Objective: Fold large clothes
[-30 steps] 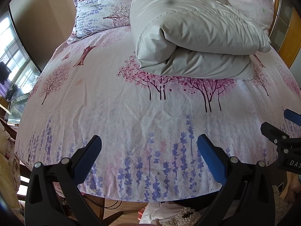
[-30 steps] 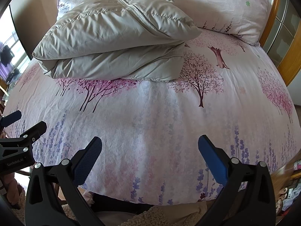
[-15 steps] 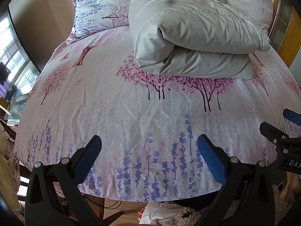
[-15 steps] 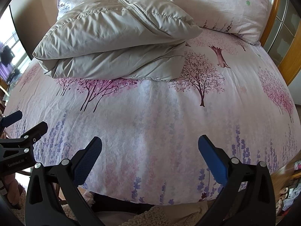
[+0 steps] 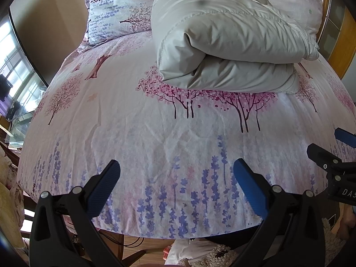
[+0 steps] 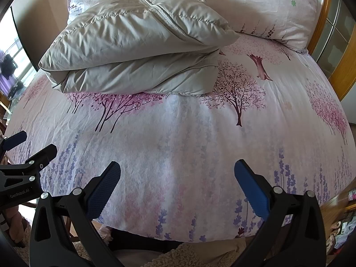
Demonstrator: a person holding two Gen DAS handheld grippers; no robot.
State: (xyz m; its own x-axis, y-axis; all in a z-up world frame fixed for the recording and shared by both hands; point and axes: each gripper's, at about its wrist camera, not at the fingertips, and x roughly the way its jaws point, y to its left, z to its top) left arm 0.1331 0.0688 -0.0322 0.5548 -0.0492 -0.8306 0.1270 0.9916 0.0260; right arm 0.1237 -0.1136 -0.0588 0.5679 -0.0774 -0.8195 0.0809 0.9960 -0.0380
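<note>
On bed sheet (image 5: 138,115): folded padded jacket (image 5: 222,51) (apparently hooded); left tongs (image 5: 176,179), right tongs (image 6: 177,179) apart, empty.

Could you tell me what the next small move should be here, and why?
Probably hold both grippers back rather than reach in again. The jacket already lies in a compact folded stack on the bed. The left gripper and right gripper are both open, hold nothing, and sit near the bed's front edge, well clear of it. At most, tidy the loose edge on top.
</note>
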